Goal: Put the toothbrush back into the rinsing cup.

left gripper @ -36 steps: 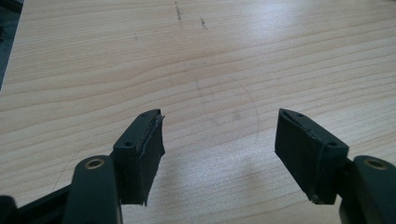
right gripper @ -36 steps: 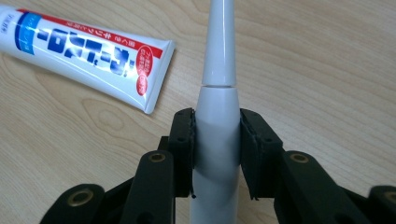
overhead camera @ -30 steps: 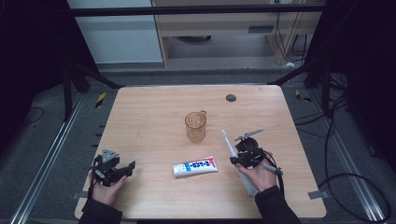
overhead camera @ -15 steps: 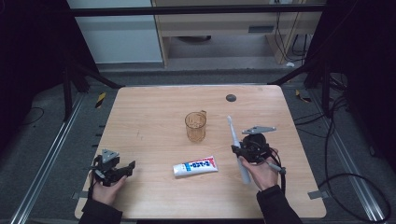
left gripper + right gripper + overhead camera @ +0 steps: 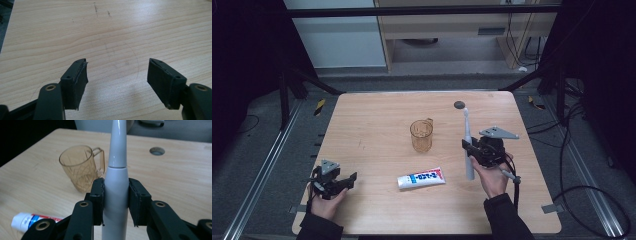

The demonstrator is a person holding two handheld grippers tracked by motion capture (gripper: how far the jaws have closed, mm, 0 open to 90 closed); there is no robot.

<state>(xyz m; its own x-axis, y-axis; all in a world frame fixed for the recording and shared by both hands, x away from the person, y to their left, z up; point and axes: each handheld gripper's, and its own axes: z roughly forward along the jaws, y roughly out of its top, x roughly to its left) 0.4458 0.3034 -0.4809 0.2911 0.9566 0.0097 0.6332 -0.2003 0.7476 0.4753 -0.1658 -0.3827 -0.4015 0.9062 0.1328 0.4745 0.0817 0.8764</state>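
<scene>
Swung upright, the white electric toothbrush stands clamped in the right tool; left tool gapes.

Toothbrush: white. Mug: clear amber, etched lines. Toothpaste tube: white, blue and red print. Table: pale woodgrain. Gripper jaws: black.

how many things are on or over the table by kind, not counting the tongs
electric toothbrush: 1, held in the right tongs
amber plastic mug: 1
toothpaste tube: 1
total: 3
</scene>
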